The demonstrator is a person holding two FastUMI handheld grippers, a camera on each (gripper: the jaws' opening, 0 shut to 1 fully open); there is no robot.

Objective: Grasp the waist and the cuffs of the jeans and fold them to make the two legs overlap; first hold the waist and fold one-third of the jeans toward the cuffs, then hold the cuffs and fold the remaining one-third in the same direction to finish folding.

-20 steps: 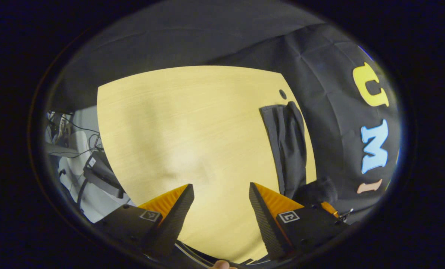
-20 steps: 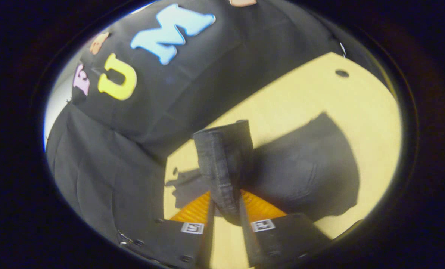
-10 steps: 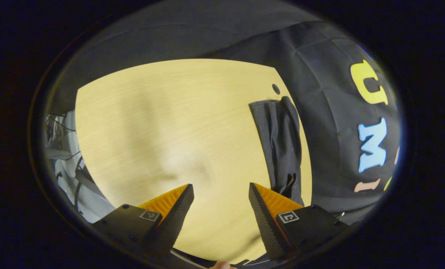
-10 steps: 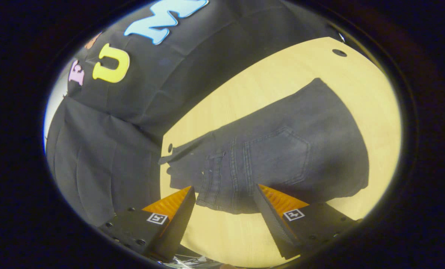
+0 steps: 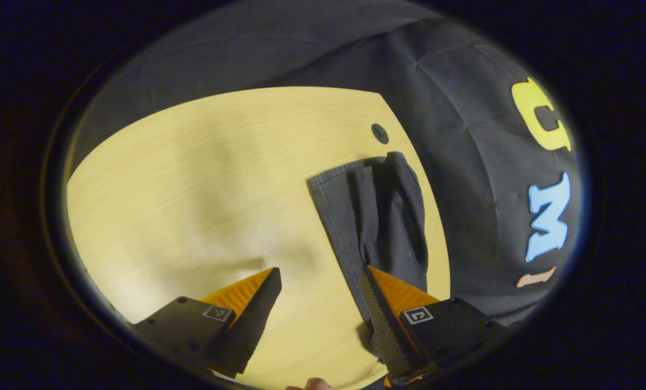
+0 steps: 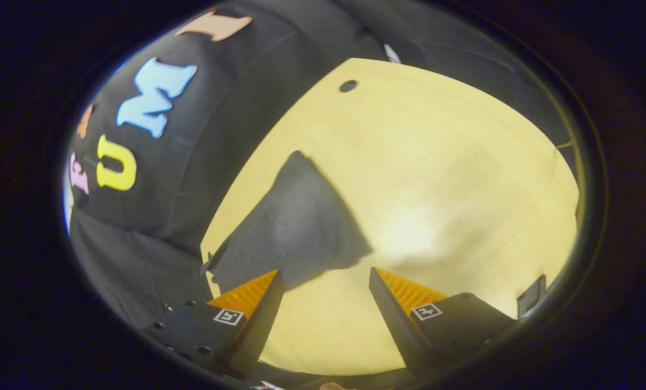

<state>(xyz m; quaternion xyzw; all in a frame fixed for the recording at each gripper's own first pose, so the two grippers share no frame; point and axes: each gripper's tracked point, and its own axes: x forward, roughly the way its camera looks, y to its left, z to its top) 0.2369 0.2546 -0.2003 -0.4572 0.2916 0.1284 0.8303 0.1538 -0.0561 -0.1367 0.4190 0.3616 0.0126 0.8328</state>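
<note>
The jeans [image 5: 385, 216] lie flat on the worktop [image 5: 204, 184], along the edge that meets the booth wall, with one end a little short of the small round hole [image 5: 380, 133] near the corner. In the left gripper view they run as a narrow dark strip with a stitched hem down the side that faces the open worktop, and a second layer rides on top of the first. That fits legs laid one over the other, though the cloth is dark and I can't say for sure which end is the waist.

The left gripper [image 5: 320, 281] has its fingers spread and holds nothing. One finger [image 5: 380, 303] sits right at the near end of the strip, over or just touching the cloth; the other stands over bare worktop. Placed so, it looks ready to close on that end for a fold.

In the right gripper view the jeans [image 6: 296, 227] show as a blurred dark wedge by the same wall edge, lying loose. The right gripper [image 6: 325, 284] is likewise spread and empty, with the cloth just beyond its fingertips and apart from them. Most of what lies ahead of it is bare worktop [image 6: 437, 179], so it seems turned off the cloth rather than aimed at it.

With both grippers empty, the jeans rest on their own.
</note>
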